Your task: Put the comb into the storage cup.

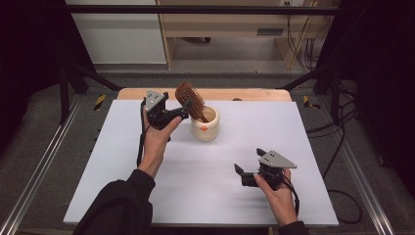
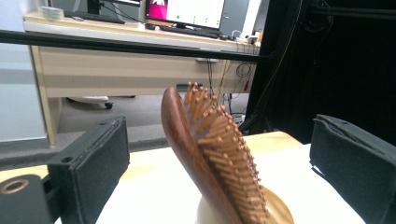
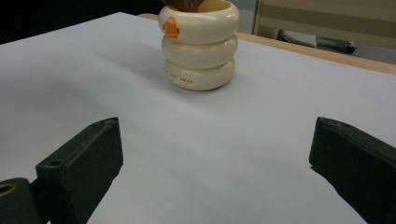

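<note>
A brown wooden hairbrush stands head-up and tilted left in a cream ringed cup at the back middle of the white table. My left gripper is open just left of the brush head. In the left gripper view the brush rises from the cup between the wide-apart jaws of my left gripper, touching neither. My right gripper rests open near the front right. The right gripper view has the cup ahead of my right gripper, well beyond its jaws.
A wooden strip runs along the table's far edge. Beyond it stand a light wooden desk and cables on the floor at the right. A black frame bar crosses behind the table.
</note>
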